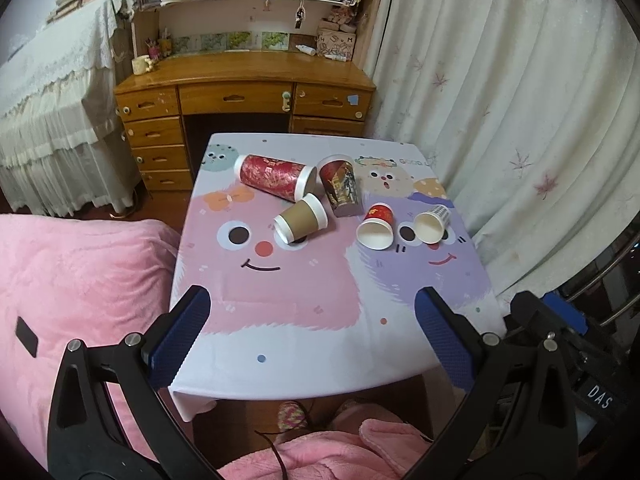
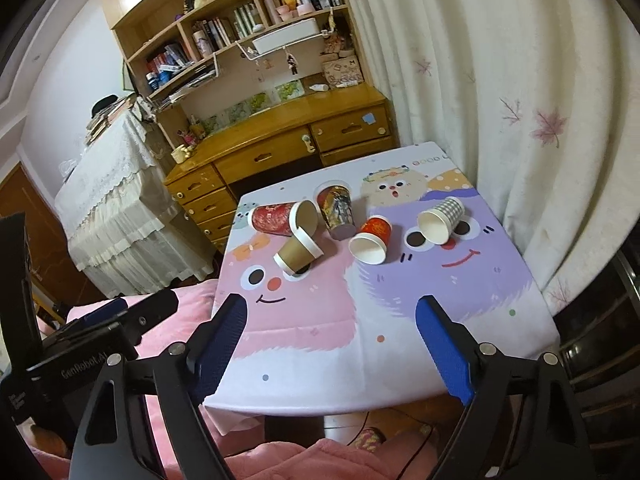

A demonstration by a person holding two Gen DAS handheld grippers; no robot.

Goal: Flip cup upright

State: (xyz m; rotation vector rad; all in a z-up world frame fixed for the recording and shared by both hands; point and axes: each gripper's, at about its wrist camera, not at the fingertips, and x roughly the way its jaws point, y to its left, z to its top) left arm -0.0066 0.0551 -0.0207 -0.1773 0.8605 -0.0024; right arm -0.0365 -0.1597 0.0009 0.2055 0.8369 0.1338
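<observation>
White lettering reading "DAS" sat on a black housing at the right edge of the left wrist view, and "GenRobot.AI" could be read on the black body at the lower left of the right wrist view. The cloth (image 1: 304, 320) over the worktop carried pastel cartoon faces and the partly visible words "GOOD L" near its far right corner.

Five paper cups lay in a loose row across the far half of the cloth. The large red cup (image 1: 276, 178) (image 2: 282, 218) with gold patterning and a white rim lay on its side. Touching its mouth end lay the brown cup (image 1: 302, 222) (image 2: 298, 252), plain kraft-coloured paper with thick white rims, also on its side. The dark printed cup (image 1: 340, 188) (image 2: 338, 210) stood leaning just behind it, and whether its mouth faced up or down could not be told. The small red cup (image 1: 376, 226) (image 2: 370, 238) lay tipped with its white interior facing the cameras, and the grey checked cup (image 1: 432, 222) (image 2: 442, 220) lay just beside it in the same way.

The left hand-held gripper (image 1: 312, 336) hung over the near edge of the worktop, its blue textured pads (image 1: 182, 340) spread wide and grasping nothing. The right hand-held gripper (image 2: 332, 348) hovered likewise, released, its blue pads (image 2: 444, 348) far apart. A pink fleece blanket (image 1: 80, 280) lay to the left.
</observation>
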